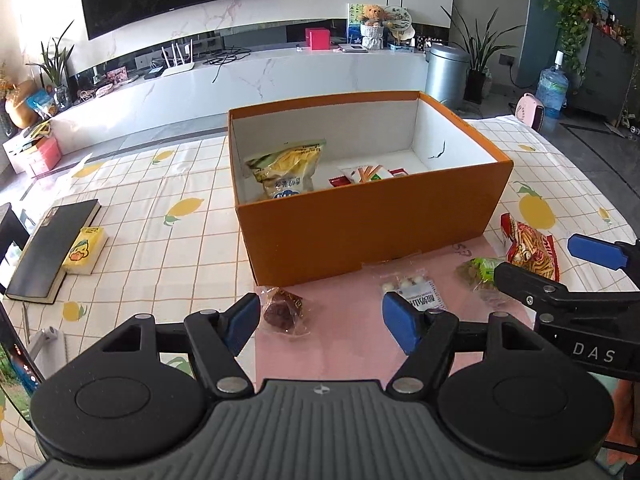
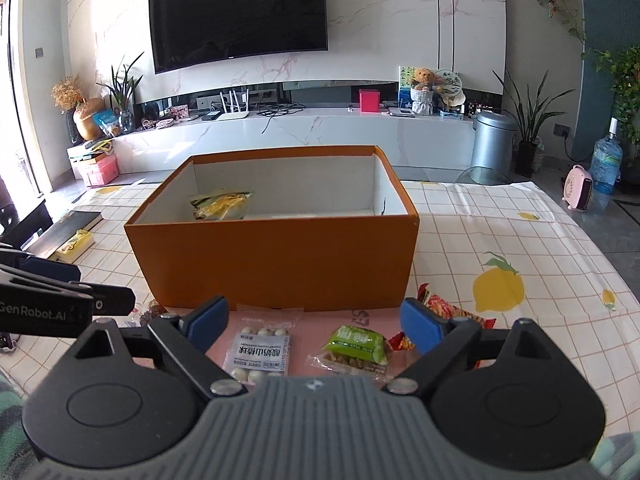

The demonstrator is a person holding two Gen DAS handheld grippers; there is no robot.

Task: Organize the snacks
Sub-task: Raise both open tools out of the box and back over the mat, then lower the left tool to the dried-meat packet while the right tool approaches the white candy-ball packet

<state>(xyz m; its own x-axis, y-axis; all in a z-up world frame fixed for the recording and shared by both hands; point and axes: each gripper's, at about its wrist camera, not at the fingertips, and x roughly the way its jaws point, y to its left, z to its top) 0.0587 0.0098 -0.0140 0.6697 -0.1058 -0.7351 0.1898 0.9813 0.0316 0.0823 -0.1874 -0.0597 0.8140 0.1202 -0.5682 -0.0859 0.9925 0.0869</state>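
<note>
Yellow bag (image 1: 285, 172) and maybe two more already in the orange box (image 1: 360, 236); four packets wait at the table's near edge, left gripper (image 1: 320, 316) and right gripper (image 2: 316, 324) both released, empty

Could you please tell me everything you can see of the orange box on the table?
The orange box is an open rectangular carton, apparently cardboard, orange outside and white inside, with no lid. It stands upright on the checked tablecloth. Inside lie a yellow snack bag and flat packets. A dark mark shows on its inner right wall. Neither gripper touches it.
</note>
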